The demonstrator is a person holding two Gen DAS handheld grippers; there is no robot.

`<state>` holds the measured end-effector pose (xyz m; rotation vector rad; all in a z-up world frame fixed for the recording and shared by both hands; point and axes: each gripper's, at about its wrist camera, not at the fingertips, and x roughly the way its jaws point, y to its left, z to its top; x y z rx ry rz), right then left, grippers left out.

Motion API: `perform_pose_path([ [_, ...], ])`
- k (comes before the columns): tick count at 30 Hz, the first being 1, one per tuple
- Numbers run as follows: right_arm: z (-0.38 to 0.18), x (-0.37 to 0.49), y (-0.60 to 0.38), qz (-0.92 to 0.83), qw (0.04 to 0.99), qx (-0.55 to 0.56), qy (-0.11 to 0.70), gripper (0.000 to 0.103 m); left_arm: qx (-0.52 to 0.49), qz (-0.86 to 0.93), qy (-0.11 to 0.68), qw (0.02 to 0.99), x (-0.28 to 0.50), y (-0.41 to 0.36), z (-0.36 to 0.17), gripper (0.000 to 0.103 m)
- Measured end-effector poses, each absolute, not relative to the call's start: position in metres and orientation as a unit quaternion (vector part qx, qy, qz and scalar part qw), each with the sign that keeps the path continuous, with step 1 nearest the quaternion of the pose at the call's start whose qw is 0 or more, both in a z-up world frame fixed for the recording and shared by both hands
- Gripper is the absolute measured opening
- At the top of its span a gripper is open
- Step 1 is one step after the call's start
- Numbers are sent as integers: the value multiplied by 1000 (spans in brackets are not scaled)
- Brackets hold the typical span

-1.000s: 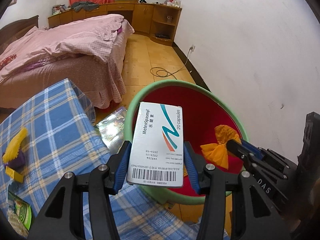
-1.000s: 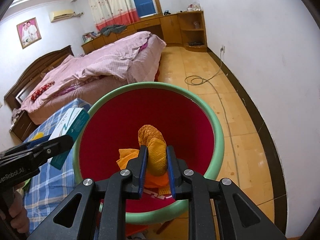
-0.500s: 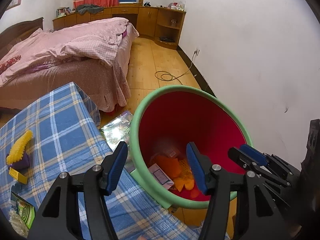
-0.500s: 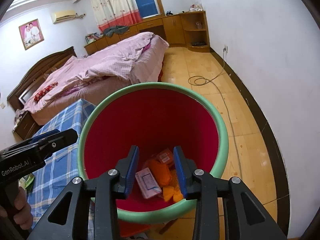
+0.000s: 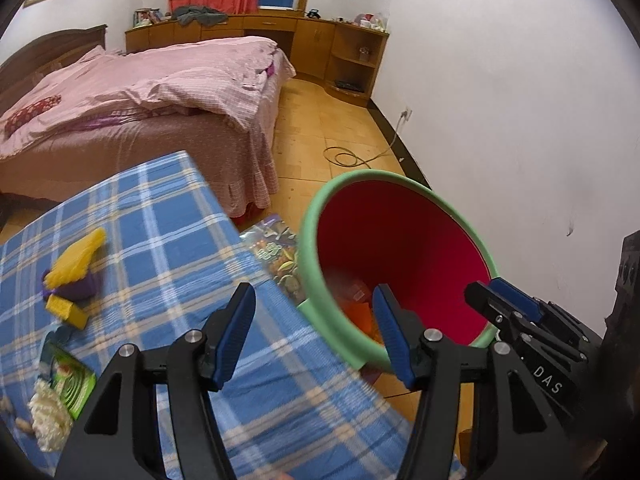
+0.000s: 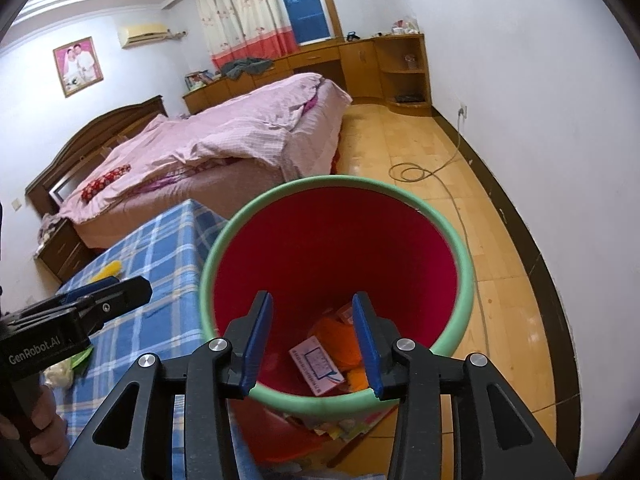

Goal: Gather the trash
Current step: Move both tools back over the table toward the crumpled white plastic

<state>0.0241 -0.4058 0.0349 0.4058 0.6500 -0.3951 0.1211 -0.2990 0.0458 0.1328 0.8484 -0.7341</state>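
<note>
Beside the blue checked tablecloth (image 5: 160,256), a red bin (image 6: 336,248) with a green rim is stood on the wooden floor (image 6: 420,148). At its bottom a pink-printed box (image 6: 316,364) and orange wrappers (image 6: 340,340) are seen. On the cloth, well apart from the bin, a yellow and purple wad (image 5: 76,272), a small yellow block (image 5: 66,310) and a green packet (image 5: 74,384) are laid. Left gripper (image 5: 312,336): jaws spread, nothing held. Right gripper (image 6: 312,344): jaws opening above the bin, nothing between them.
</note>
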Motion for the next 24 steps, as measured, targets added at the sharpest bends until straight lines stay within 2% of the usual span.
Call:
perform_pose_path([
  [13,44,28,-354,-147,917,190,318,45,32,-298,405,864,113,-222,48,61],
  [16,45,28,-342,-137,918,190,320,56,21,-282,408,868,113,-200,46,61],
  [24,48,34,-314,-116,920,182,327,56,-1,-233,409,882,121,-144,43,61],
])
